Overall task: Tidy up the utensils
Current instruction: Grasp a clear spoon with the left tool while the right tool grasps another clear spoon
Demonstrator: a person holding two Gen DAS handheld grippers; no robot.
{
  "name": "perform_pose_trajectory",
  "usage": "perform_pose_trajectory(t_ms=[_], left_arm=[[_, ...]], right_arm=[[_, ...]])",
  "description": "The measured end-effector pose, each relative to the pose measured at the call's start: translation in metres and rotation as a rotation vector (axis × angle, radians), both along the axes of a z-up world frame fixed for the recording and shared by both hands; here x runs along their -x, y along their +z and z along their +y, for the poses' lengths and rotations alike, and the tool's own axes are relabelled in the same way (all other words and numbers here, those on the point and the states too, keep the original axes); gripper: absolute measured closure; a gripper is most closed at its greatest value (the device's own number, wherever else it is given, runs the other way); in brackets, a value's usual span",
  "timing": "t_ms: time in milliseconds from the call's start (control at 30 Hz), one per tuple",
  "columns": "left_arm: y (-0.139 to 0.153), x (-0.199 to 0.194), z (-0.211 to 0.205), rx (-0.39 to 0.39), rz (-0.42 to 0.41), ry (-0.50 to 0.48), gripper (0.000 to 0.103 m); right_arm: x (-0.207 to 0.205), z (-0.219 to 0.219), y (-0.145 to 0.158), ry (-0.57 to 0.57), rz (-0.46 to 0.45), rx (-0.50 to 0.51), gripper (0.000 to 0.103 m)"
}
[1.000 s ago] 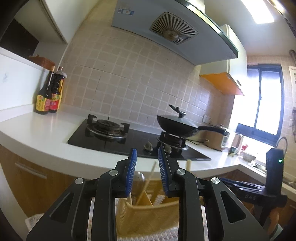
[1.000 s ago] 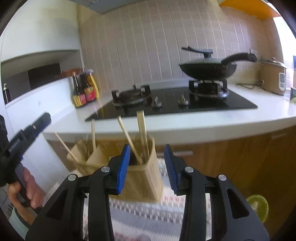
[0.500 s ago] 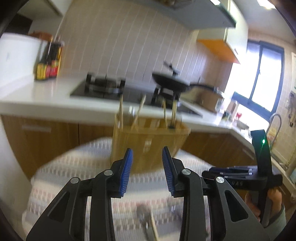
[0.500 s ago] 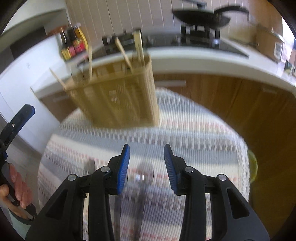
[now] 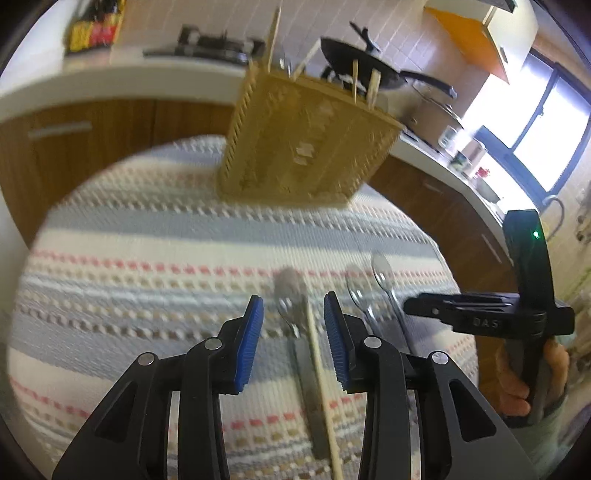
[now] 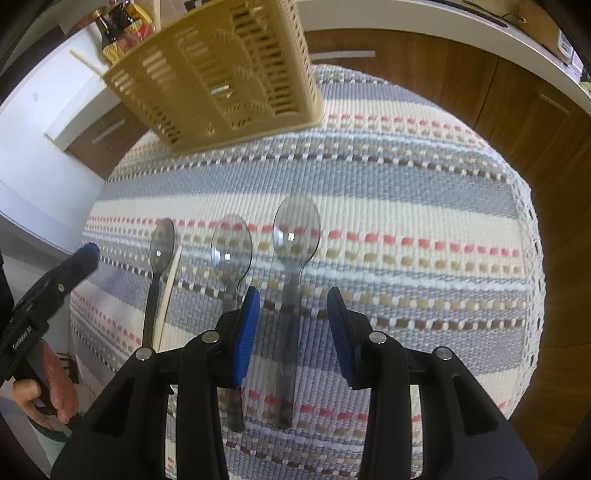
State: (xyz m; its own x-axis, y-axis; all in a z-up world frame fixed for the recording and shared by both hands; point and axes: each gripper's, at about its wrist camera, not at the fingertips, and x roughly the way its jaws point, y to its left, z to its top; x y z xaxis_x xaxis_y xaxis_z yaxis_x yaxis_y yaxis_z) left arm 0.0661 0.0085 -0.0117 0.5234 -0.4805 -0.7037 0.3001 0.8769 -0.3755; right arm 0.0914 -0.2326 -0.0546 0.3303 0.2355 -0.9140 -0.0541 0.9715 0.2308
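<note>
Three clear grey plastic spoons and one wooden chopstick lie on a striped woven cloth. My right gripper is open above the handle of the right spoon; the middle spoon lies just left of it. My left gripper is open above the left spoon and the chopstick. In the right wrist view that spoon and chopstick lie at the left. A tan slotted utensil basket stands at the cloth's far edge, with chopsticks sticking up.
Behind the basket is a white kitchen counter with a gas hob, a black wok and sauce bottles. Wooden cabinet doors stand below it. The other gripper shows at the right of the left view.
Both grippers have tilted down from the counter and hob toward the cloth. The spoons and the chopstick have come into view between their fingers. Both stayed open.
</note>
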Motion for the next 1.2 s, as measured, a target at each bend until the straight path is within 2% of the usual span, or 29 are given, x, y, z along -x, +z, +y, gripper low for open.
perform_pose_trajectory(t_ms=[167, 300, 533, 667, 700, 767, 933, 1200], left_arm=[[-0.022, -0.008, -0.015, -0.076, 0.12, -0.076, 0.071], [-0.031, -0.012, -0.03, -0.136, 0.162, -0.107, 0.071], [-0.034, -0.018, -0.053, -0.264, 0.16, -0.123, 0.075], [-0.035, -0.016, -0.069, -0.385, 0.121, -0.14, 0.085], [-0.035, -0.016, -0.072, -0.396, 0.121, -0.142, 0.089], [-0.036, -0.015, -0.075, -0.417, 0.116, -0.144, 0.09], [-0.039, -0.021, -0.076, -0.416, 0.129, -0.144, 0.091], [-0.038, -0.019, -0.065, -0.414, 0.133, -0.137, 0.093]], right_arm=[[0.0, 0.007, -0.009, 0.004, 0.022, 0.028, 0.068], [-0.001, 0.009, -0.015, 0.0, 0.028, 0.038, 0.068], [-0.007, 0.013, -0.016, 0.0, 0.022, 0.059, 0.068], [-0.008, 0.026, -0.018, 0.018, 0.009, 0.12, 0.069], [-0.009, 0.031, -0.019, 0.024, 0.006, 0.145, 0.071], [-0.008, 0.04, -0.021, 0.038, -0.001, 0.205, 0.076], [-0.007, 0.05, -0.022, 0.053, 0.005, 0.204, 0.091], [-0.006, 0.041, -0.023, 0.047, 0.006, 0.149, 0.092]])
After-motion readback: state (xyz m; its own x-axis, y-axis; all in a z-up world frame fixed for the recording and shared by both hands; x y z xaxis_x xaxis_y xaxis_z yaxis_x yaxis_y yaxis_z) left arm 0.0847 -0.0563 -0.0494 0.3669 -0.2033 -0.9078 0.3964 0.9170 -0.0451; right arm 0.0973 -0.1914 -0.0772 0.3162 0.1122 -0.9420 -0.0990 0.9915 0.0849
